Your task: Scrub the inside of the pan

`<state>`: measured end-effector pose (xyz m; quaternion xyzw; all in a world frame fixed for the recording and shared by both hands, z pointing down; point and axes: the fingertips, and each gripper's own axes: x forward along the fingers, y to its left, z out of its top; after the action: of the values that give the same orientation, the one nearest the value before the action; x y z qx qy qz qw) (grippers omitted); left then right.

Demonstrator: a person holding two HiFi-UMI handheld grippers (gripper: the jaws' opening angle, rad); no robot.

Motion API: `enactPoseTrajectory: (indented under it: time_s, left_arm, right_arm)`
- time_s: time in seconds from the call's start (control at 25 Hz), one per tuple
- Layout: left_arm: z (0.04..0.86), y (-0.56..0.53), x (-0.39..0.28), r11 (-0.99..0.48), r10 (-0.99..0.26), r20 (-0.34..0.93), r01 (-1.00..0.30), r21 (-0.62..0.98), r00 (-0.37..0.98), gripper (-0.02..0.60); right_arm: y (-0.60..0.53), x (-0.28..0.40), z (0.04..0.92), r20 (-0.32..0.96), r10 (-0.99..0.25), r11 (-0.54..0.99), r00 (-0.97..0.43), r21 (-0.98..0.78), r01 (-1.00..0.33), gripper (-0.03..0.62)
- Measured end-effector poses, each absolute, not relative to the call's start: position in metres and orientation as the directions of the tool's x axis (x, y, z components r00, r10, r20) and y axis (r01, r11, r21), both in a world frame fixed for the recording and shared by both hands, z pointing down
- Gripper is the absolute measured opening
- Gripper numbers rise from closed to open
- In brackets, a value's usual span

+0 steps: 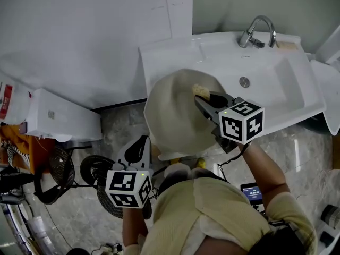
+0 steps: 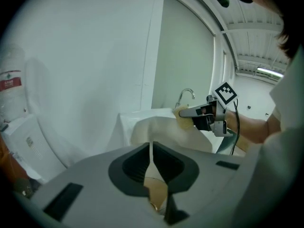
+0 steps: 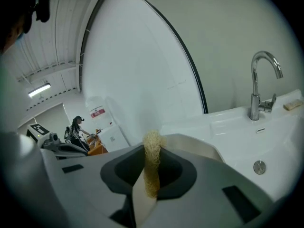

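A cream pan [image 1: 172,118] is held tilted over the left end of the white sink [image 1: 276,84], its inside facing up. My left gripper [image 1: 139,149] is below it, shut on the pan's handle [image 2: 152,167], which shows as a thin cream edge between the jaws. My right gripper [image 1: 204,95] reaches into the pan from the right, shut on a yellowish loofah sponge [image 1: 200,91] that rests against the pan's upper inside. In the right gripper view the sponge [image 3: 152,158] stands between the jaws with the pan's rim [image 3: 202,146] behind. The left gripper view shows the pan [image 2: 159,129] and the right gripper [image 2: 186,112] beyond.
A chrome faucet [image 1: 256,32] stands at the sink's back and the drain [image 1: 244,82] lies right of the pan. A white wall panel rises behind. On the floor to the left are a white box [image 1: 64,117] and a small wheeled vehicle [image 1: 87,171].
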<state>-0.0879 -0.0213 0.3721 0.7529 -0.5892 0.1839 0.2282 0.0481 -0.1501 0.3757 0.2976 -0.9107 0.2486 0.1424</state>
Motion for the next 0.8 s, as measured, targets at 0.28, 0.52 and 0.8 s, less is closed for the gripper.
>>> enactPoseTrajectory:
  time_s: [0.28,0.52,0.8]
  left_arm:
    - [0.392,-0.035,-0.094,-0.267,-0.735,0.601,-0.949,0.169,0.314,0.076]
    - [0.404,-0.04,-0.102,-0.299,-0.691,0.637,-0.938,0.177,0.341,0.112]
    - [0.42,-0.046,-0.101,-0.325,-0.644,0.666,-0.922,0.209,0.378,0.112]
  right_arm:
    - [-0.172,0.022,0.4,0.505,-0.493,0.705,-0.708,-0.245,-0.665,0.074]
    - [-0.188,0.007,0.421,0.563,-0.499,0.683,-0.659,-0.212,-0.699,0.074]
    - [-0.207,0.0,0.442,0.609,-0.523,0.638,-0.596,-0.184,-0.748,0.074]
